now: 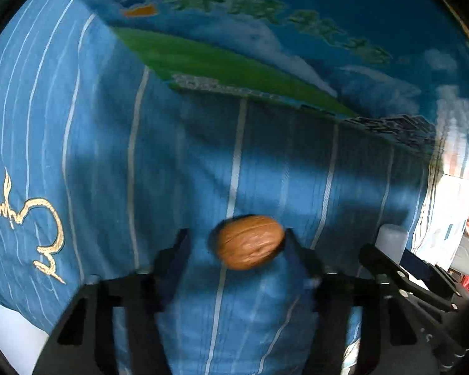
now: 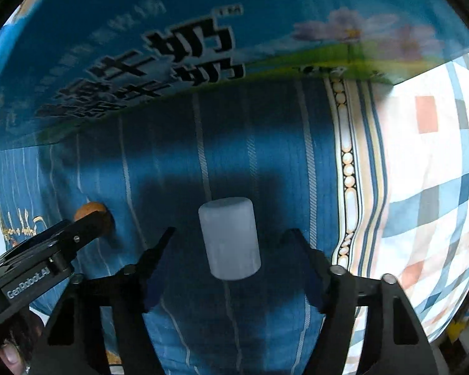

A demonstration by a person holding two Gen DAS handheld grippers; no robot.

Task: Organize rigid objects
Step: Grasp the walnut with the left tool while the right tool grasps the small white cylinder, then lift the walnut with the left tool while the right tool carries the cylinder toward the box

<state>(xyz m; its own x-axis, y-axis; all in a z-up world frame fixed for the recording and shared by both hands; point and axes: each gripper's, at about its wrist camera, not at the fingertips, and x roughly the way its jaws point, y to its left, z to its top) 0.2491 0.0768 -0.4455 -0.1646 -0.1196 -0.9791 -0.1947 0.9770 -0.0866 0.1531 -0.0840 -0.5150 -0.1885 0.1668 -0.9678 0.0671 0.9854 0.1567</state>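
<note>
A brown walnut [image 1: 250,241] lies on the blue striped cloth [image 1: 172,172], between the open fingers of my left gripper [image 1: 236,243], close to the right finger. A white cylinder [image 2: 229,238] stands on the cloth between the open fingers of my right gripper [image 2: 231,237], touching neither. The walnut also shows in the right wrist view [image 2: 92,211], partly behind the left gripper's finger [image 2: 78,234]. The cylinder shows at the right of the left wrist view [image 1: 390,240] behind the right gripper's finger [image 1: 400,275].
A blue milk carton box [image 1: 265,31] [image 2: 140,47] lies across the cloth just beyond both objects. A checked quilt [image 2: 428,172] lies to the right of the cloth's beaded border [image 2: 347,156].
</note>
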